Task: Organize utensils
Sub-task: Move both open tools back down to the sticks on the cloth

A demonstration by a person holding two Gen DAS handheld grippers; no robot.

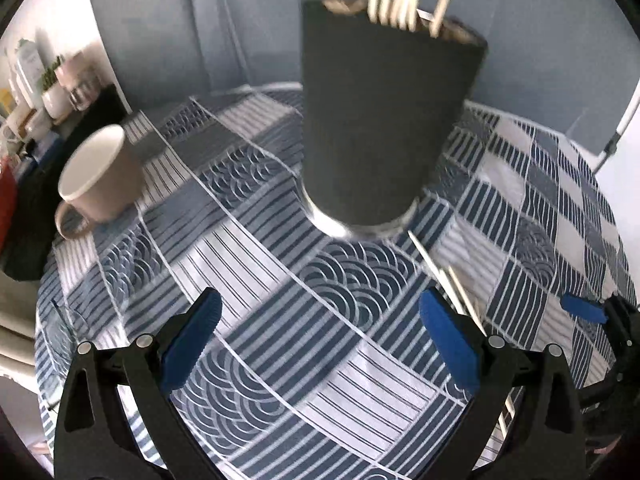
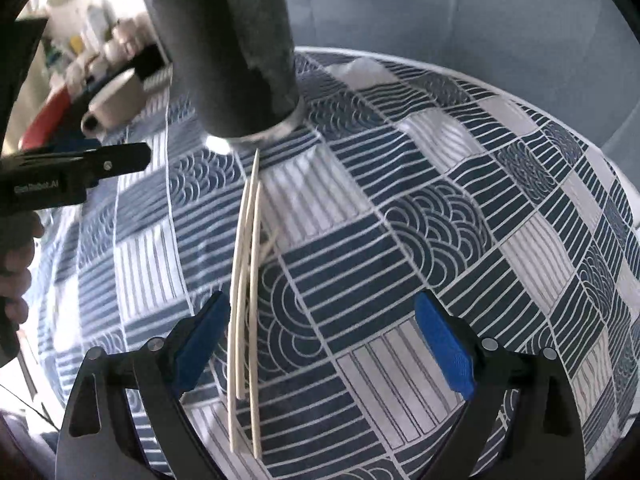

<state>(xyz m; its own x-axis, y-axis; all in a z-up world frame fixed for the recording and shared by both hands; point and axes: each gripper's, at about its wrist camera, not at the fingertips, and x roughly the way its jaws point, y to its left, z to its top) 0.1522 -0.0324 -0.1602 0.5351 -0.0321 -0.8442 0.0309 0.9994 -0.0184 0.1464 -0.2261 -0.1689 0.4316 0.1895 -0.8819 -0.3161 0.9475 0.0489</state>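
Right gripper [image 2: 322,344] hangs spread and empty, chopsticks [image 2: 246,300] just inside its left finger; next, close on them for the holder [image 2: 228,52] ahead.

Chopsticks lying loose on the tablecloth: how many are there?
3 clearly show: the loose chopsticks lie side by side on the tablecloth, running from the dark holder toward the right gripper. A blurred pale streak beside them may be another; more stand inside the holder.

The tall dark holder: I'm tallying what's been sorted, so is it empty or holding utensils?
Holding some: pale stick tips poke above the tall dark cylindrical holder.
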